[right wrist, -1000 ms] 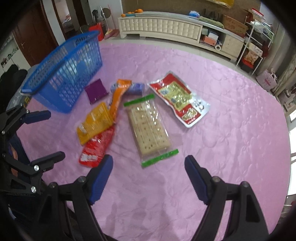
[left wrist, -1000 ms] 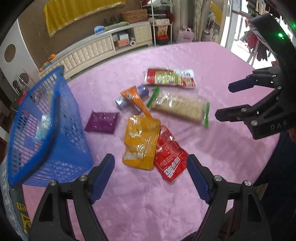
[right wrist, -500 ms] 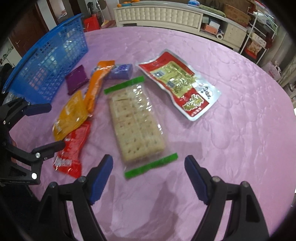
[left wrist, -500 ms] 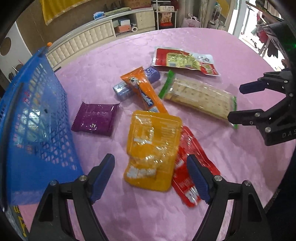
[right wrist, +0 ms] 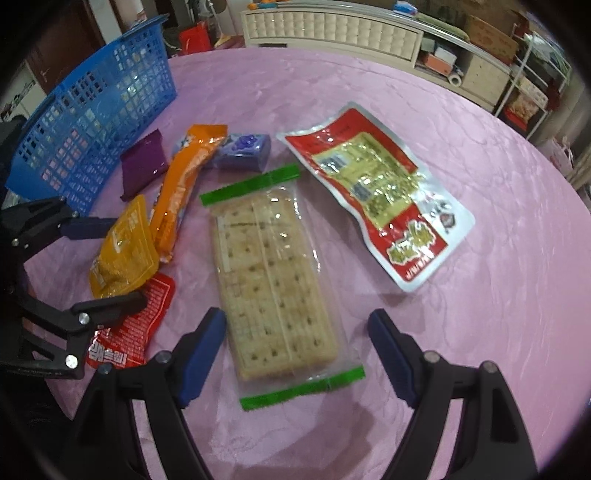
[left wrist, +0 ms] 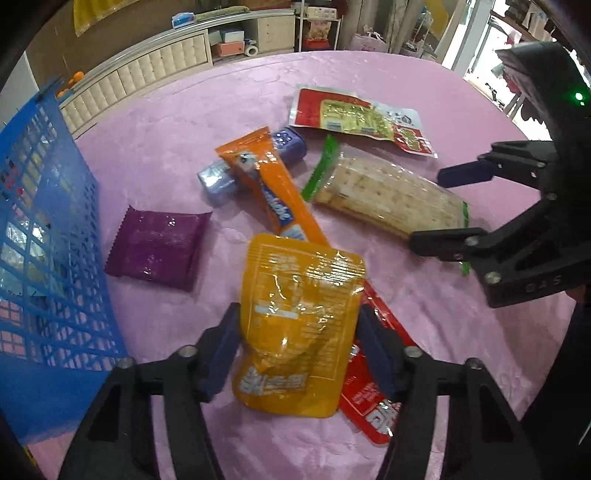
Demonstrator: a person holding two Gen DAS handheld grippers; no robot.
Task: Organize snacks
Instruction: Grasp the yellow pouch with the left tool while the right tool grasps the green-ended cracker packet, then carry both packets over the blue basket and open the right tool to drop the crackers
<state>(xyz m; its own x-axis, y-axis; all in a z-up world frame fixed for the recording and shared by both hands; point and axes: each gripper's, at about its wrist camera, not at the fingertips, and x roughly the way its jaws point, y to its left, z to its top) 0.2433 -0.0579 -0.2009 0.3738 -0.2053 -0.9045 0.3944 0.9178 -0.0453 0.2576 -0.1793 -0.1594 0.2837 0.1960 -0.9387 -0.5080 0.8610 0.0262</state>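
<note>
A yellow pouch [left wrist: 299,321] lies flat on the pink tablecloth [left wrist: 221,103], overlapping a red packet [left wrist: 369,387]. My left gripper [left wrist: 297,350] points down with the pouch between its closing jaws. The blue pads stand at the pouch's two side edges, and the pouch looks unsqueezed. My right gripper [right wrist: 297,347] is open over the near end of a clear cracker pack [right wrist: 273,280] with green ends, one finger on each side and apart from it. An orange stick pack [left wrist: 266,184], a bluish pack [left wrist: 221,177] and a purple packet [left wrist: 159,247] lie beyond.
A blue mesh basket [left wrist: 44,258] stands at the table's left, close to my left gripper. A large red and gold pouch [right wrist: 376,184] lies to the right of the crackers. Bare cloth stretches to the right [right wrist: 517,258]. A white cabinet [right wrist: 332,33] stands behind the table.
Both grippers have sunk toward the table. The left jaws have narrowed around the yellow pouch. The right gripper now straddles the cracker pack's near end, still wide.
</note>
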